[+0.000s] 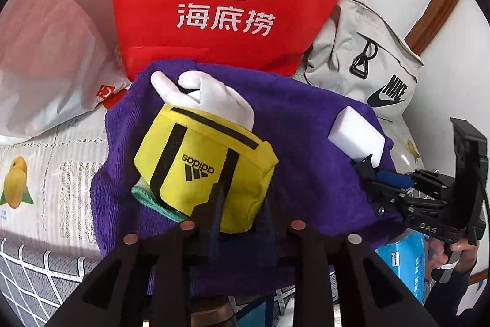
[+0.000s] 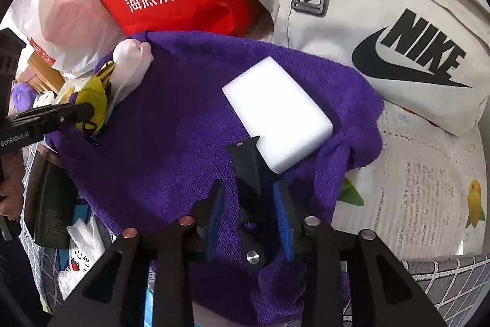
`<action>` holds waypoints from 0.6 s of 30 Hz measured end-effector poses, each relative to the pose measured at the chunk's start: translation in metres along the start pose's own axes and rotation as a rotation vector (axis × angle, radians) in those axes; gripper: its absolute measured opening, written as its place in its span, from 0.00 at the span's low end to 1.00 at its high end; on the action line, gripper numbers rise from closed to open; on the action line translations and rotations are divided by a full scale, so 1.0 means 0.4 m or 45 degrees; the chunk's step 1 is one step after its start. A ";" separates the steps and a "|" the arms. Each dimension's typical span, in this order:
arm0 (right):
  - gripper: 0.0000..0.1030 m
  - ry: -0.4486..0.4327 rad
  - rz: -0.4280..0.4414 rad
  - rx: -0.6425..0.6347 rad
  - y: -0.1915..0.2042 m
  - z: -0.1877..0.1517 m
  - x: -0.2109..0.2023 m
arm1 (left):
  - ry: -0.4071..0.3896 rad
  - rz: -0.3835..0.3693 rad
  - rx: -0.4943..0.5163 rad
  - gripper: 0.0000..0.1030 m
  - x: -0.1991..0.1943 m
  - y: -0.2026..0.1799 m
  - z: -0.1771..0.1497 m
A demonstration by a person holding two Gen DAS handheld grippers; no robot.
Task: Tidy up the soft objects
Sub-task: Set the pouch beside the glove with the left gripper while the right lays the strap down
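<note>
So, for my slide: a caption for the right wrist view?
Right gripper open at a white sponge lying on a purple towel.

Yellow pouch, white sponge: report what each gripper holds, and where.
Left gripper: fingers straddle the yellow pouch's near corner; grip cannot be told. Right gripper: holds nothing; one finger tip just meets the white sponge's near edge.

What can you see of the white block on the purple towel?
The white rectangular foam-like block is a plain, unmarked slab with rounded corners and a matte surface, apparently intact. It lies flat on the rumpled purple terry towel, towards the side near the grey Nike bag, apart from the yellow Adidas pouch. The right gripper points at its near edge; one black fingertip overlaps that edge, and contact is unclear. The jaws are not closed on it.
</note>
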State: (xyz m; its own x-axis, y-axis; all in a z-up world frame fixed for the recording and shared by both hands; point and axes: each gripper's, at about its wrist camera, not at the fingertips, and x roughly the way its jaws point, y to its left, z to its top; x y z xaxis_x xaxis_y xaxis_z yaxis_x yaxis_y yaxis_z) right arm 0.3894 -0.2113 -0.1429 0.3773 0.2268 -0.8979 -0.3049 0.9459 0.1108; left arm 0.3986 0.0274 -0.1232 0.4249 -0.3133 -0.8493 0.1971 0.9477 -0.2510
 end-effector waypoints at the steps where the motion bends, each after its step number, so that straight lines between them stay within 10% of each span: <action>1: 0.41 -0.008 0.001 -0.001 -0.002 -0.001 -0.007 | 0.006 0.003 -0.005 0.27 0.000 -0.001 -0.002; 7: 0.43 -0.055 0.011 0.031 -0.009 -0.018 -0.061 | -0.006 0.028 -0.023 0.55 -0.029 -0.006 -0.013; 18: 0.44 -0.155 0.028 0.066 0.023 -0.087 -0.201 | -0.070 0.068 -0.001 0.58 -0.162 -0.046 -0.088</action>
State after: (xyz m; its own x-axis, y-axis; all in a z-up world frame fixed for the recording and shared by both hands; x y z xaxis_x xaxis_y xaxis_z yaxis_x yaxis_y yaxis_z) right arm 0.3258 -0.2289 -0.0846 0.4755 0.2709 -0.8369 -0.2700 0.9504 0.1542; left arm 0.3364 0.0324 -0.0799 0.4827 -0.2648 -0.8348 0.1717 0.9633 -0.2063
